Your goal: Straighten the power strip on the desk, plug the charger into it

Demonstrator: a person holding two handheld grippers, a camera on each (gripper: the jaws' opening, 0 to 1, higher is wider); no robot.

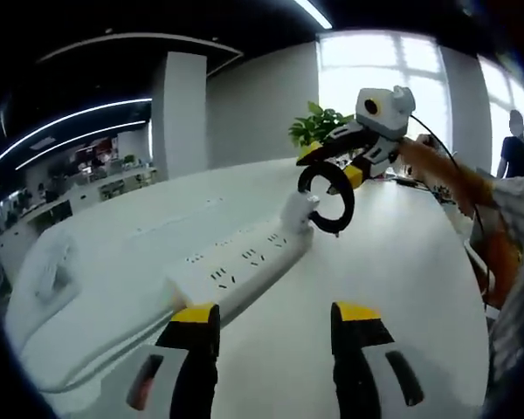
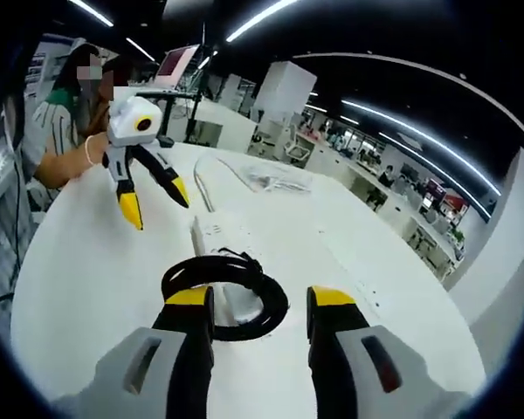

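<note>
Left gripper view: the left gripper (image 1: pixel 275 327) points out over a white desk (image 1: pixel 402 253). Its two yellow-tipped jaws stand wide apart w/ nothing between them. Just ahead of the left jaw, and slightly to its side, lies a white power strip (image 1: pixel 240 266), running away from the gripper at a diagonal. Its cord (image 1: pixel 96 358) leaves the near end and curves back past the left jaw. At the strip's far end sits a white charger (image 1: pixel 297 209), resting on or in the strip; can't tell if it's fully seated. A black cable loop (image 1: pixel 327 196) hangs right over it. The right gripper (image 1: pixel 332 161) reaches in from the far right, held by a person's hand (image 1: pixel 424 157), jaws at the cable loop and charger. Whether those jaws are closed can't be told here. Beyond it, a green plant (image 1: pixel 319 127) and bright windows.

Right gripper view: the right gripper (image 2: pixel 253 310) looks back along the same desk (image 2: pixel 87 279). Its jaws are parted, and the black cable loop (image 2: pixel 231 292) and the near end of the strip (image 2: pixel 218 240) lie between and just ahead of them. The charger is hard to make out here, so whether the jaws actually grip anything can't be told. The strip runs straight away from the gripper. Past its far end, the left gripper (image 2: pixel 157 196) hovers above the desk, jaws spread wide, empty, angled down. A person (image 2: pixel 61 113) holding it sits at the desk's far edge. A crumpled clear bag (image 2: pixel 275 179) lies further off, to the right.
</note>
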